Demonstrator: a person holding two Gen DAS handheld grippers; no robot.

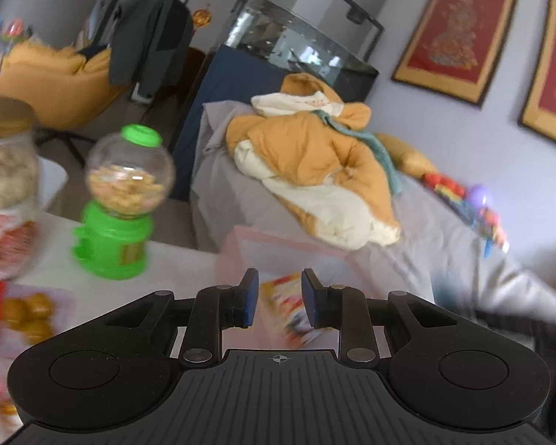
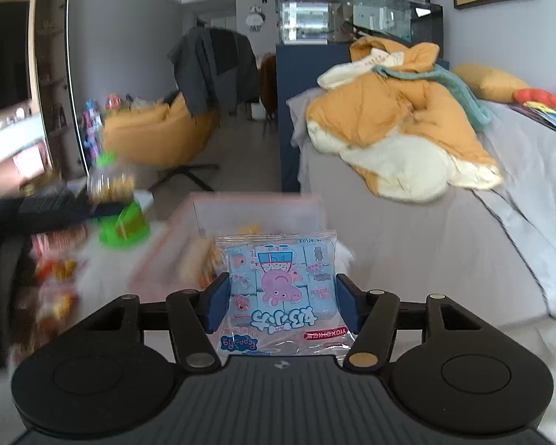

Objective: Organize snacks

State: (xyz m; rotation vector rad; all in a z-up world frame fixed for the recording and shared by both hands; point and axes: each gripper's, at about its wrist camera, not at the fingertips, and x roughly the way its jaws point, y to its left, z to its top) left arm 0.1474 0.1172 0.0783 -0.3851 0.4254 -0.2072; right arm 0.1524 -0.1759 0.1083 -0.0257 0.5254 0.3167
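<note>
Above the near edge of the pink bin [image 2: 255, 204], the right hand-held gripper [image 2: 282, 302] clamps a Peppa Pig snack packet [image 2: 283, 289] between its blue pads, the packet upside down to the camera and standing upright in the grip. The bin sits on the white counter [image 2: 103, 263], with a few other snack packs lying inside it, blurred. The left hand-held gripper [image 1: 280, 298] hovers just over the same bin [image 1: 296, 250], its pads a narrow gap apart with nothing between them; a colourful packet [image 1: 289, 304] lies in the bin below that gap. To the left of the bin stands a green candy dispenser [image 1: 124, 200] with a clear globe partly filled with yellow pieces, and further left a gold-lidded jar [image 1: 5, 185]. Behind the bin is a grey-covered sofa [image 2: 426, 230] with an orange and cream jacket [image 2: 400, 129] heaped on it.
</note>
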